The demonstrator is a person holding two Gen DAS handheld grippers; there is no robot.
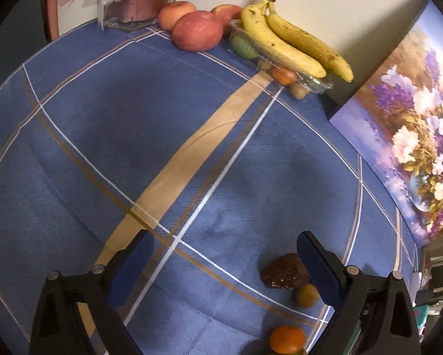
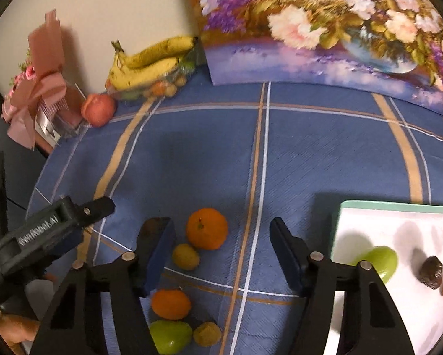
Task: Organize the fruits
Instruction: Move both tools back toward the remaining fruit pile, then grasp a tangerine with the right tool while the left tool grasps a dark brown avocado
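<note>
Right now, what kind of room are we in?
Probably a home dining spot. A blue checked tablecloth covers the table, bananas and apples sit at its far edge, and a flower painting leans against the wall.

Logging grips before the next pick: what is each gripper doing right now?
Left gripper: open, holding nothing.
Right gripper: open, nothing gripped; a small yellow fruit and an orange lie between its fingers.

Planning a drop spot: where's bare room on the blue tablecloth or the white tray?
Free: the broad middle of the blue plaid tablecloth, between the flower painting and the right gripper; also the white tray's far half. Crowded: the loose oranges and small fruits by that gripper, and the back corner with yellow bananas and red apples.
</note>
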